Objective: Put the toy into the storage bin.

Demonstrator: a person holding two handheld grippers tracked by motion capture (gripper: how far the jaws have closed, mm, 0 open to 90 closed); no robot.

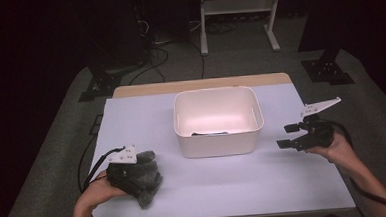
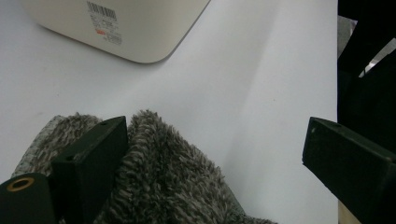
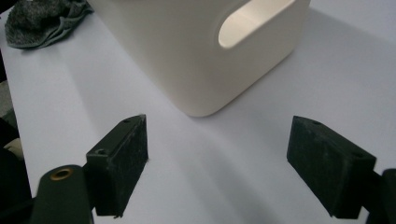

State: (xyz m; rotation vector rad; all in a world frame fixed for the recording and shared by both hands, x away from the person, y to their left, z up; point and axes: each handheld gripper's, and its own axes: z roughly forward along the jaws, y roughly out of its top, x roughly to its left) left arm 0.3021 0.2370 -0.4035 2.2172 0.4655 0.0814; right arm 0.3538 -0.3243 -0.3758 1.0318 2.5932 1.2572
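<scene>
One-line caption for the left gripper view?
Open left claw straddling a fuzzy grey cloth on the white table, cream bin beyond.

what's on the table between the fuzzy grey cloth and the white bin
Nothing: bare table separates the cloth from the bin, seen in the high view.

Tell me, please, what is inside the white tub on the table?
In the high view, the white tub holds one flat dark thing lying on its floor against the near wall. That wall covers part of it, so I cannot tell what it is.

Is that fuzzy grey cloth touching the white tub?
Apart. In the high view, bare table lies between the grey cloth and the white tub.
</scene>
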